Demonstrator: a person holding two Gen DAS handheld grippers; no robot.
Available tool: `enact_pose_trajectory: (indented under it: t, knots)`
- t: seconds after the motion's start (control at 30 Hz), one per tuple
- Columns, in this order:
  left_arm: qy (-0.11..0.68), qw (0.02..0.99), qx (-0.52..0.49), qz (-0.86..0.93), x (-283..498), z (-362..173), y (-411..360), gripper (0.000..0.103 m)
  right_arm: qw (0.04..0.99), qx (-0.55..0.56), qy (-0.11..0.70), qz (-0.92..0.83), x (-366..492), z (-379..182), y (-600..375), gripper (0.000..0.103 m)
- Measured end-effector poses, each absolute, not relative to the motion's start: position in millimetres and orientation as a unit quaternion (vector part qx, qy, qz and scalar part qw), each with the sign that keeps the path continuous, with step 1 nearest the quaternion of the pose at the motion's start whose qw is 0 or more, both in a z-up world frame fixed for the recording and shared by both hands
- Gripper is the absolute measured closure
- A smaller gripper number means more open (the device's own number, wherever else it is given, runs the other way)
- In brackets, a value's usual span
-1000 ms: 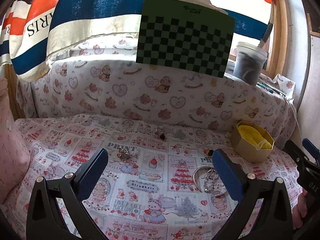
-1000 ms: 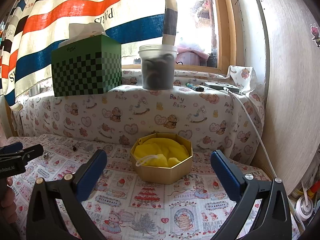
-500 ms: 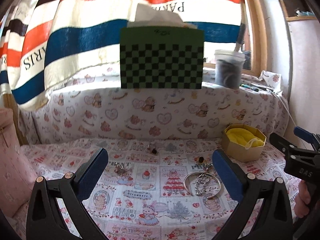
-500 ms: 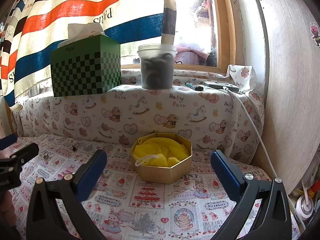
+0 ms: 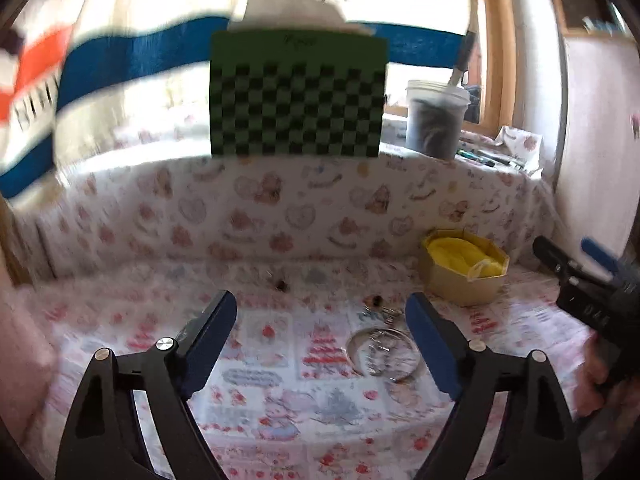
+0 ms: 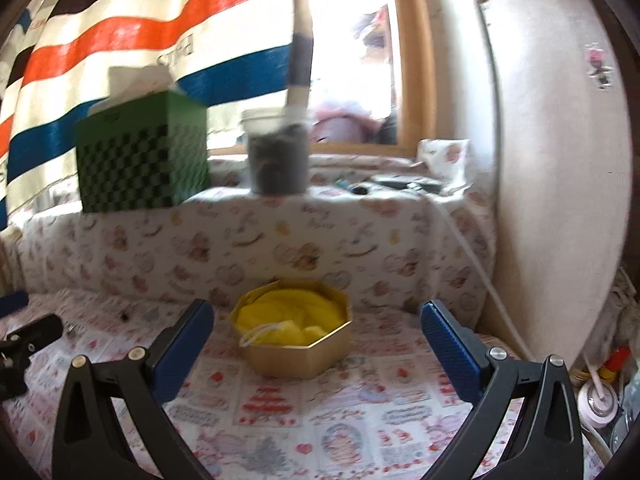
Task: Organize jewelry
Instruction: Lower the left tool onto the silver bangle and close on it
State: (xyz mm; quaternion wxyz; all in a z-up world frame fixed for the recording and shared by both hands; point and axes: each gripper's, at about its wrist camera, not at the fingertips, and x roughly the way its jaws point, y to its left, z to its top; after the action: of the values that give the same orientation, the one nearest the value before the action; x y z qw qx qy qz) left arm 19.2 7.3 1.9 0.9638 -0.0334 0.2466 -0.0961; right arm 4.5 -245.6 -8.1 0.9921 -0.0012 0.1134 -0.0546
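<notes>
A silver bangle with a chain (image 5: 382,354) lies on the printed cloth, just inside the right finger of my left gripper (image 5: 320,298). That gripper's jaws are closing, with nothing between them and no pad touching anything. Small earrings (image 5: 376,300) and a dark bead (image 5: 281,285) lie further back. A gold octagonal box (image 5: 464,292) lined with yellow cloth stands at the right. My right gripper (image 6: 317,308) hovers open in front of the same box (image 6: 296,360), holding nothing. Its tips show at the right edge of the left wrist view.
A raised ledge behind carries a green checkered tissue box (image 5: 296,92) and a plastic jar (image 5: 434,120). A striped towel (image 6: 120,40) hangs over the window. A wall panel (image 6: 560,160) closes the right side, with small bottles (image 6: 596,396) at its foot.
My left gripper's jaws have narrowed and its view has swung, so the bangle now sits closer to its right finger. The right gripper has shifted slightly, still open.
</notes>
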Motion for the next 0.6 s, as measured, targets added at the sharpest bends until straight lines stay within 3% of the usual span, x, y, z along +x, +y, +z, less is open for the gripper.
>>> enact_pose_trajectory:
  t: [0.1,0.3,0.47,0.6]
  knots:
    - [0.263,0.961,-0.029,-0.084,30,13,12,0.027,0.989,0.02,0.138,-0.042,12,-8,-253,0.0]
    - [0.349,0.927,0.04,-0.132,59,24,-18,0.027,0.985,0.026,0.172,-0.017,19,-10,-254,0.0]
    - [0.454,0.872,0.047,-0.175,88,-1,-43,0.027,0.985,0.023,0.172,-0.017,19,-10,-253,0.0]
    - [0.49,0.851,0.074,-0.173,97,-23,-58,0.027,0.98,0.044,0.196,-0.006,28,-11,-258,0.0]
